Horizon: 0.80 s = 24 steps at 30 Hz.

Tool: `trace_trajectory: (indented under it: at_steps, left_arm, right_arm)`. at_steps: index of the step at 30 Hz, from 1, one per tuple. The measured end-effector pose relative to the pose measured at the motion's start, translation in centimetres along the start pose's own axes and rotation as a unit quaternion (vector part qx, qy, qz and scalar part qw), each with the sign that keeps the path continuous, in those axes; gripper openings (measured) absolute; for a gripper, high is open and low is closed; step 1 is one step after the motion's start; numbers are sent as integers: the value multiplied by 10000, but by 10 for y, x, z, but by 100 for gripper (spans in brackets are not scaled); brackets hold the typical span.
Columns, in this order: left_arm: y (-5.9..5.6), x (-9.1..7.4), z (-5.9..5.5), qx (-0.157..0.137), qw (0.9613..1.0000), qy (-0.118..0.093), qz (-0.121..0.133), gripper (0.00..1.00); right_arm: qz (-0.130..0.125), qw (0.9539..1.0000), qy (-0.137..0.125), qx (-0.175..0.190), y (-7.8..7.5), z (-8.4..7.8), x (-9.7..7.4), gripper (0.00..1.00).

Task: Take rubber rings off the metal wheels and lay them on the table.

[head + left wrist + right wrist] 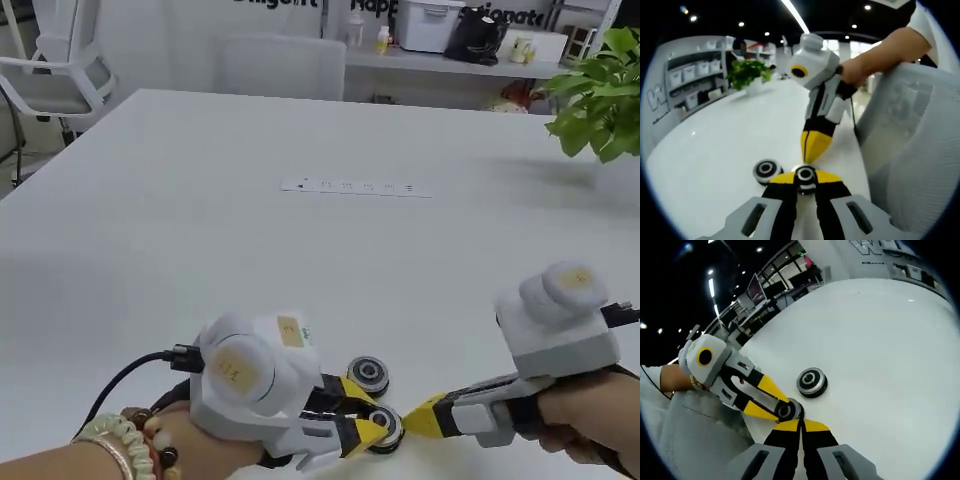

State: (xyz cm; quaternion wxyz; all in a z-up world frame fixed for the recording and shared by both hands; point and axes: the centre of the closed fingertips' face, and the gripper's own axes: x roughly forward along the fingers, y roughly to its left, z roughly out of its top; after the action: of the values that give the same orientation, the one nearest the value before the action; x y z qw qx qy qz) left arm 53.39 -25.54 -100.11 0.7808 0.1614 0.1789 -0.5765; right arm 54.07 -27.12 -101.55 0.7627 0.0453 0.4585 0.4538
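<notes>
Between the yellow fingertips of my left gripper, shut on it, sits a small metal wheel with a black rubber ring, low over the white table. My right gripper comes in from the right. Its jaws are pressed together and the tips touch the wheel's rim. I cannot tell whether they pinch the ring. In the left gripper view the right gripper points down at the wheel. A second ringed wheel lies flat just beyond.
A flush power strip sits mid-table. A green plant stands at the right edge. White chairs line the far side, and one chair is close behind the right hand. A shelf with boxes runs along the back.
</notes>
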Motion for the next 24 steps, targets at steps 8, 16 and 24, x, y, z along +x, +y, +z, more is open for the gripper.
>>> trace_trajectory:
  at_steps: [8,16,24]
  left_arm:
    - [-1,0,0,-21,10000,2,-15,14]
    - [-1,0,-1,-2,10000,30,-12,13]
    - [-1,0,-1,-11,10000,27,-6,13]
  right_arm:
    - [207,9984,-136,512,11,3,-3,0]
    - [250,9988,-156,381,23,5,-1,0]
    - [417,9983,-219,341,30,9,-1,0]
